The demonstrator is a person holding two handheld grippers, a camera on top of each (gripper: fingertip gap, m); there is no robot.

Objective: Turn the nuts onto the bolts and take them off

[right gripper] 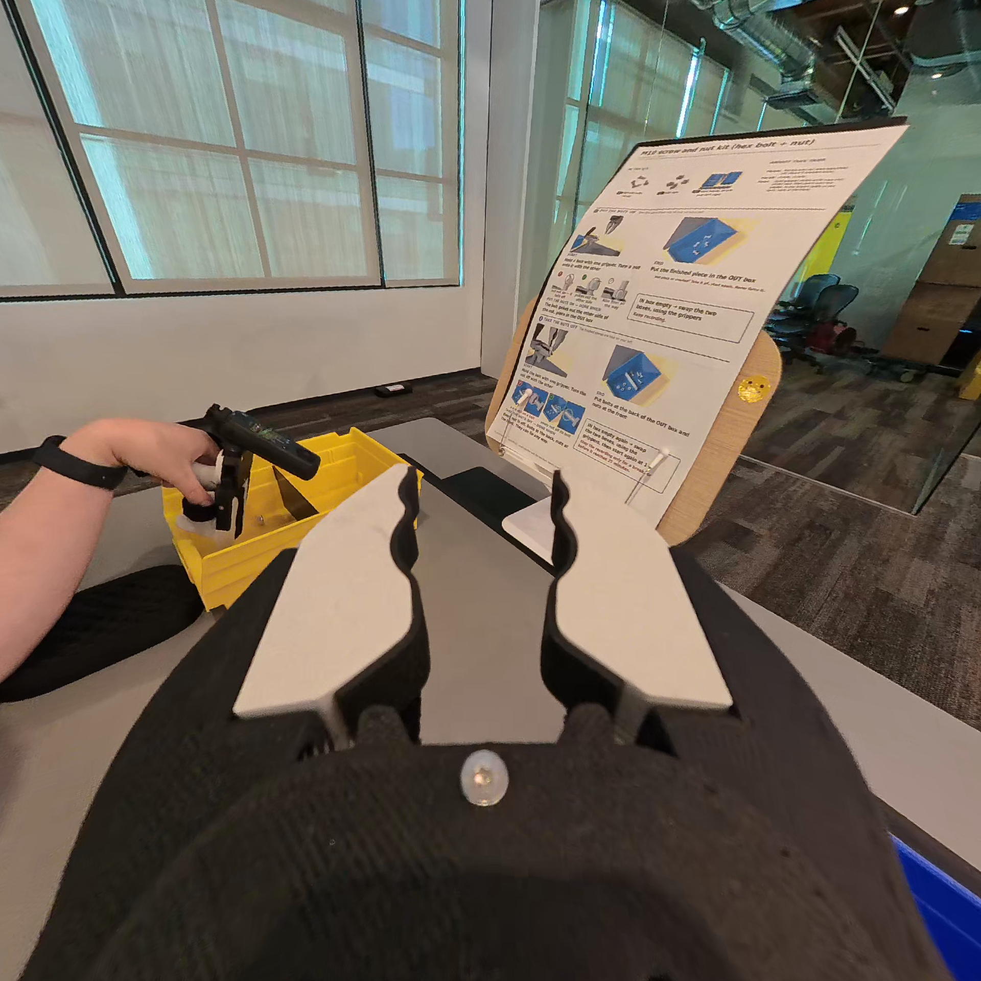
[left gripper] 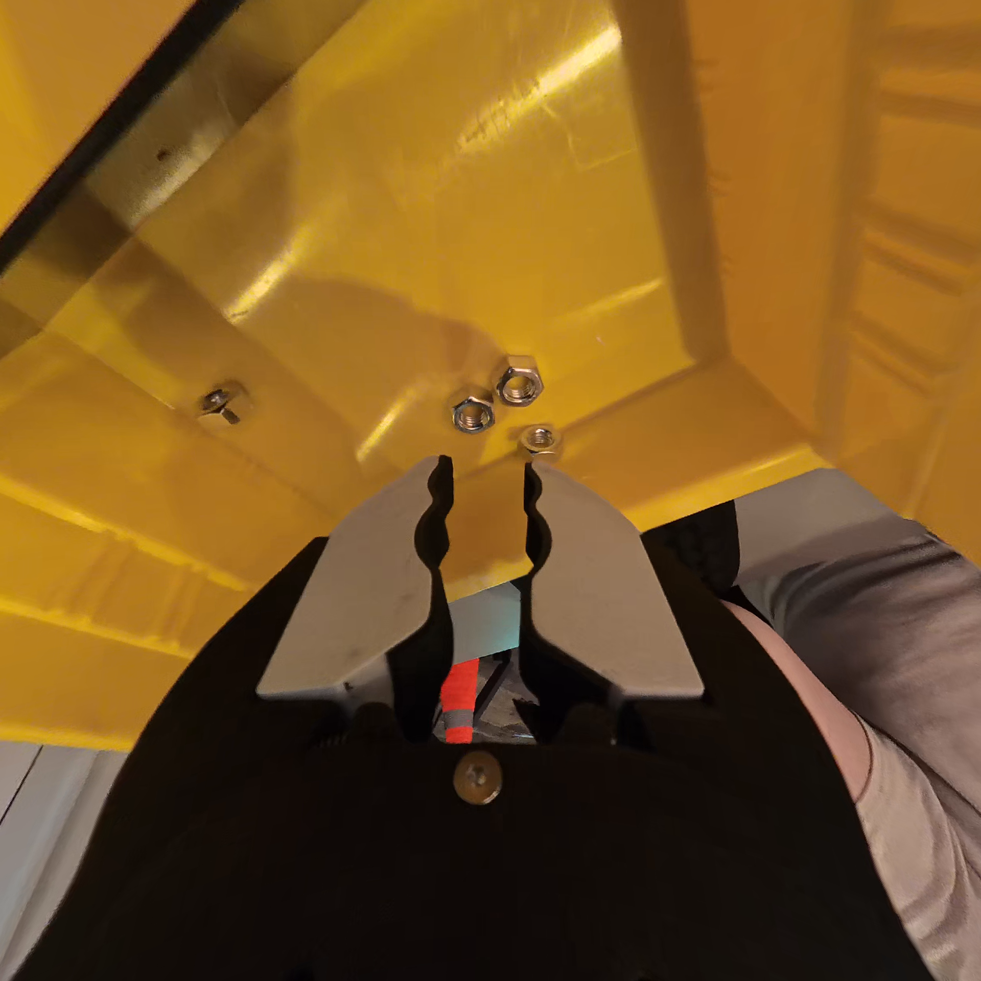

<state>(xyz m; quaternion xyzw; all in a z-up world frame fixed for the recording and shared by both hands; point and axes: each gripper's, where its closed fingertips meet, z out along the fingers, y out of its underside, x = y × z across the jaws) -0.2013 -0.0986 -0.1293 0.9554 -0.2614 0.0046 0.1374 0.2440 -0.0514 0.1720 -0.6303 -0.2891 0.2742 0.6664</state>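
Left gripper (left gripper: 488,467): reaches down into the yellow plastic bin (left gripper: 371,239), fingers partly apart, holding nothing.
Right gripper (right gripper: 480,488): hovers level above the grey table (right gripper: 478,610), fingers wide apart, empty.
Nuts: three silver steel hex nuts (left gripper: 474,414) just ahead of the left fingertips.
Bolts: one small silver bolt (left gripper: 217,403) off to the left.

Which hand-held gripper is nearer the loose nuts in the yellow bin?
Left. The left hand-held gripper reaches into the yellow bin, fingertips beside the nuts. The right hand-held gripper hovers over the table, outside the bin.

three nuts (left gripper: 496,406) ahead, yellow bin (left gripper: 706,223) walls hemming sides, floor bare beyond
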